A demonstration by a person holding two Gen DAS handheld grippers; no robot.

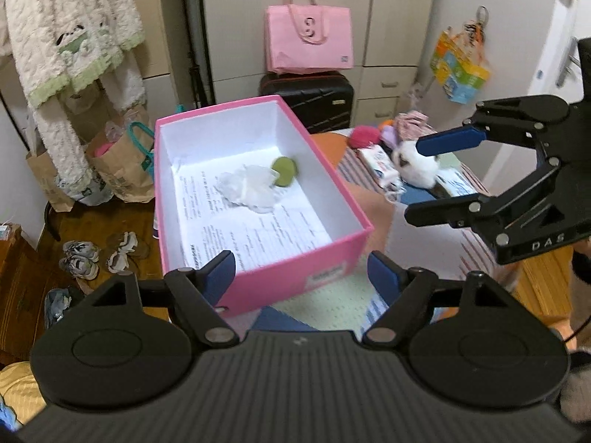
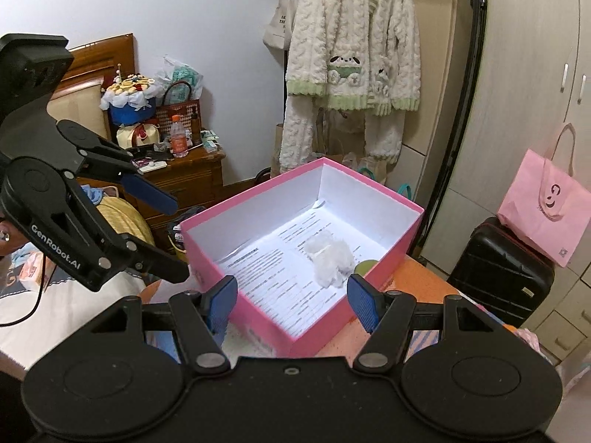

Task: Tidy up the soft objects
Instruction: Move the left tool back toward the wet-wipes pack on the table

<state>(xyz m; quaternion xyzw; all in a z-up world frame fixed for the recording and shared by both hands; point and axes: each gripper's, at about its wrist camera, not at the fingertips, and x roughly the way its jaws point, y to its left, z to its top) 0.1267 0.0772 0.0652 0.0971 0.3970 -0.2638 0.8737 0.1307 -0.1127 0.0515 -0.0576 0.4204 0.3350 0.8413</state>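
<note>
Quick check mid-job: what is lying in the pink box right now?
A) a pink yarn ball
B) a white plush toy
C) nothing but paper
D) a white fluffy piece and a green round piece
D: inside the pink box, a white fluffy piece lies on the printed paper beside a green round piece.

even indoor light, brightest inside the pink box [image 1: 258,199]; fisheye bends the edges; the hanging packet [image 1: 460,68] looks motion-blurred.

Pink box [image 1: 295,258]: matt cardboard, white inside, printed paper lining [image 1: 258,229]. At its 12 o'clock, pink tote bag [image 1: 308,38]: smooth non-woven cloth.
</note>
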